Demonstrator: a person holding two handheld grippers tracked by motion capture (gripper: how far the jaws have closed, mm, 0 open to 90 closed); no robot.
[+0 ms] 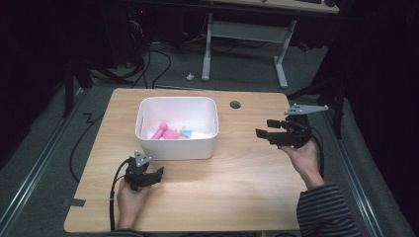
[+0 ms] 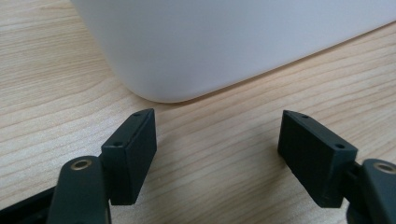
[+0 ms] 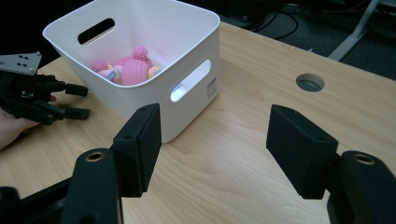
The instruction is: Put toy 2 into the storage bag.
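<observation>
White bin [image 1: 177,148] sits just ahead of both grippers; left gripper [image 1: 157,174] and right gripper [image 1: 264,129] are released, empty; each should approach level and square to its bin wall

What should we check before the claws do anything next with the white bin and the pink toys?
1. Left claw empty, with its jaws apart: ok.
2. Right claw empty, nothing between its jaws: ok.
3. White bin upright on the wooden table: ok.
4. Pink knitted toy inside the bin, not spilled: ok.
5. Left claw not touching the bin: ok, a strip of table lies between them.
6. How many toys are in the bin: cannot tell, they lie bunched together.
</observation>
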